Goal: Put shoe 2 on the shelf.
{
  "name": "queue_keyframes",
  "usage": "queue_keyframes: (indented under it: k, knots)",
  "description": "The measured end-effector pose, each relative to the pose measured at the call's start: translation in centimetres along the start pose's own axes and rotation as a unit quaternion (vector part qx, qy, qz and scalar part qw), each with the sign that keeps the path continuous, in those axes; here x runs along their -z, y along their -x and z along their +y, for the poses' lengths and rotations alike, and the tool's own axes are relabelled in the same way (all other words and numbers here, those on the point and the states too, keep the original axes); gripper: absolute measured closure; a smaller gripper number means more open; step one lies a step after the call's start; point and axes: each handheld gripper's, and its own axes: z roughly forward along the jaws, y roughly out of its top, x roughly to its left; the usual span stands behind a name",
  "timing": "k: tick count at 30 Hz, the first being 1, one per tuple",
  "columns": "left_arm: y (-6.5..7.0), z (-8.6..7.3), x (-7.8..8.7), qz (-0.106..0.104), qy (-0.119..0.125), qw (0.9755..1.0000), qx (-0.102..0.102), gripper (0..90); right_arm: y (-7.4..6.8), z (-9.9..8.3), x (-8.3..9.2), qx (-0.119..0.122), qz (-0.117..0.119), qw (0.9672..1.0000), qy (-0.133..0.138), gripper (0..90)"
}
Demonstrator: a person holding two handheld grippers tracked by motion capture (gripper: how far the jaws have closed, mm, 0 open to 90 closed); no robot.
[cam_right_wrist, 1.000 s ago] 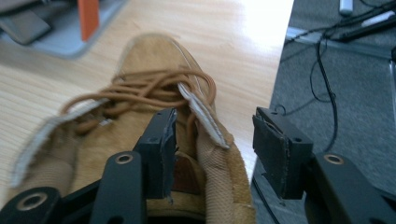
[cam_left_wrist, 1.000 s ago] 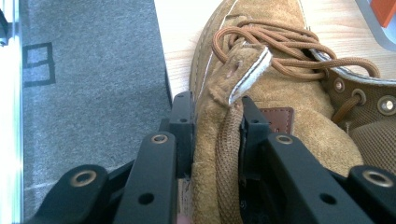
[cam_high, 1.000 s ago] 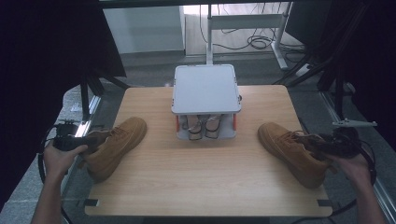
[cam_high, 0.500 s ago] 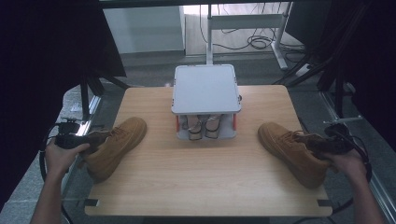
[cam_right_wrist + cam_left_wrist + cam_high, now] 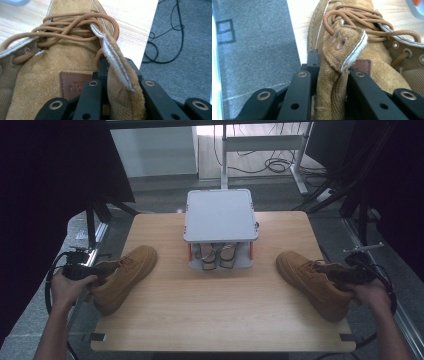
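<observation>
My left gripper (image 5: pixel 92 270) is clamped on the collar flap of the left boot (image 5: pixel 122 277), suede pinched flat between the black jaws, which have just been closing further; in the left gripper view the flap (image 5: pixel 337 75) stands up between them, laces (image 5: pixel 362 22) beyond; my right gripper (image 5: pixel 345 274) likewise grips the collar edge of the right boot (image 5: pixel 312 282), jaws just closed further on it, the stitched flap (image 5: pixel 122 82) squeezed between them and a brown leather patch (image 5: pixel 75 85) on the boot's side just beside the jaw; both boots lie on the table (image 5: pixel 220 310), left boot at its left edge with toe pointing toward the middle and far side, right boot at its right edge, toe likewise inward; well apart from each other; between them, at the far middle of the table, a grey rack (image 5: pixel 221 215) with a flat top plate on orange posts, a pair of shoes (image 5: pixel 217 255) on its lower shelf; table top is light wood grain, bare elsewhere, small dark tabs at the near corners; floor around it grey carpet, with a taped square outline (image 5: pixel 224 31) seen in the left gripper view and loose black cables (image 5: pixel 172 32) in the right gripper view; beyond the table a white desk frame (image 5: pixel 260 145) with cables under it; dark curtains (image 5: pixel 55 175) at both sides.
</observation>
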Motion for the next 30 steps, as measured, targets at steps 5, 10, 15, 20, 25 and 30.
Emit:
queue_keyframes:
  k: [5, 10, 15, 20, 25, 30]
  knots:
    - [0.2, 0.0, 0.1, 0.001, 0.003, 1.0, -0.001, 78.9, 0.4, -0.3, 0.1, -0.024, 0.021, 0.9994, 0.016, 81.0]
    - [0.8, -0.2, 0.7, -0.01, 0.024, 0.9996, -0.008, 79.4, 0.0, -0.5, 0.2, -0.032, 0.02, 0.9989, 0.026, 81.9]
    - [1.8, -0.1, 1.2, -0.008, 0.044, 0.9988, -0.017, 79.5, -0.4, -0.7, 0.4, -0.034, 0.017, 0.9984, 0.042, 82.2]
    - [2.4, 0.0, 1.9, -0.019, 0.063, 0.9977, -0.016, 79.3, -0.8, -0.7, 0.8, -0.032, 0.021, 0.9976, 0.057, 82.3]
    - [3.0, 0.1, 2.6, -0.022, 0.073, 0.9968, -0.021, 79.2, -1.4, -0.6, 1.2, -0.021, 0.023, 0.9965, 0.077, 82.5]
    - [3.0, 0.0, 3.5, -0.03, 0.094, 0.995, -0.013, 79.3, -2.1, -0.5, 1.5, -0.01, 0.017, 0.9954, 0.093, 82.6]
